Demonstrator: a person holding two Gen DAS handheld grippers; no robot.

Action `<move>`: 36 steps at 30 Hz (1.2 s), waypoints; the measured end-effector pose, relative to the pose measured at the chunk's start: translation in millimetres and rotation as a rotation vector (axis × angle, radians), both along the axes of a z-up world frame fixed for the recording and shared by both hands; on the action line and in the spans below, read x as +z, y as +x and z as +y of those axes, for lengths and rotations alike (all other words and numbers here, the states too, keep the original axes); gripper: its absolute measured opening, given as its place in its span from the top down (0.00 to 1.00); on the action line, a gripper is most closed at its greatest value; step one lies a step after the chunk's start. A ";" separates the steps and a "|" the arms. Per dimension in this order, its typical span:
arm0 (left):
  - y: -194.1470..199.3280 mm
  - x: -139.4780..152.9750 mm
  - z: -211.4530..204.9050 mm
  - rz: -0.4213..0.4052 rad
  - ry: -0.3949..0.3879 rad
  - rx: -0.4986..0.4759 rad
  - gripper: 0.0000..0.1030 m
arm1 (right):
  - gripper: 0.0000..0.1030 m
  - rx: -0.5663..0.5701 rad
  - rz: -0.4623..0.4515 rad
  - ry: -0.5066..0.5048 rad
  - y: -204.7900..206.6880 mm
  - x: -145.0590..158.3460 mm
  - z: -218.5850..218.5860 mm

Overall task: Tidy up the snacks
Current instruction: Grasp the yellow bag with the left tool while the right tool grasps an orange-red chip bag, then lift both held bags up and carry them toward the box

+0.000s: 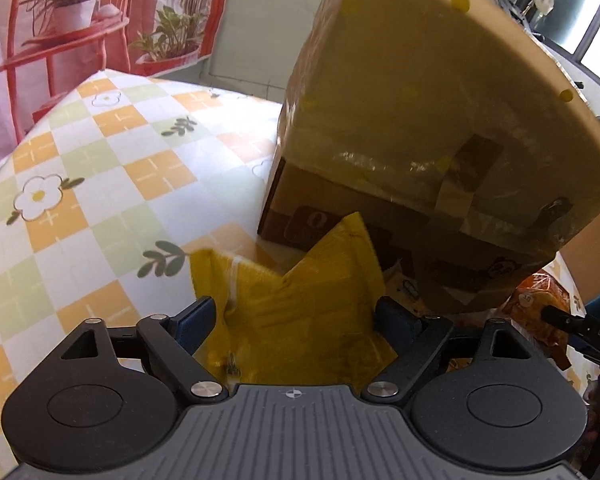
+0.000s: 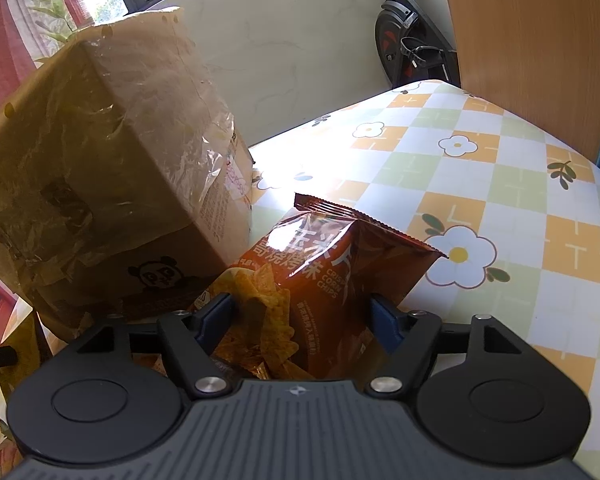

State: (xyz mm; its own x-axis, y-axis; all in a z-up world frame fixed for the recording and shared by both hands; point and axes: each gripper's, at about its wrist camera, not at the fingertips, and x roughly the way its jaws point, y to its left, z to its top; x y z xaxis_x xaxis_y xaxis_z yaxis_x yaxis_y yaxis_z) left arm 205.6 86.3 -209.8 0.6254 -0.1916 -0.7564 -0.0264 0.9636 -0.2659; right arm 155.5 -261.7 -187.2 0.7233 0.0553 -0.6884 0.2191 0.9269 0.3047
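Both claws stand wide, each straddling a bag beside the cardboard box (image 2: 112, 184) on the checked table (image 2: 480, 168). Right claw (image 2: 302, 318): fingers flank the brown corn chip bag (image 2: 340, 272), which lies against the box; whether the pads touch I cannot tell. I judge it light, puffy, slippery, its contents brittle; take the sealed edge. Left claw (image 1: 294, 320): unclenched round the yellow bag (image 1: 300, 300), soft, crumpled.

Chip bag (image 2: 332, 280) lies on table (image 2: 500, 184) beside box (image 2: 112, 184).
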 end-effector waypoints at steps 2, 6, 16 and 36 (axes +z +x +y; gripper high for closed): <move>1.7 -3.9 0.1 0.000 -0.003 0.002 0.09 | 0.28 0.000 0.000 0.002 -0.1 0.2 -0.1; 2.1 -7.2 1.4 0.000 -0.018 -0.004 0.09 | 0.28 0.000 -0.001 0.003 0.6 0.5 -0.4; -11.7 0.8 3.7 -0.048 0.012 -0.025 0.23 | 0.24 0.010 -0.005 0.014 1.7 4.6 0.4; -31.0 14.5 12.7 -0.109 0.000 0.027 0.23 | 0.43 -0.111 -0.055 0.092 3.4 4.2 -14.8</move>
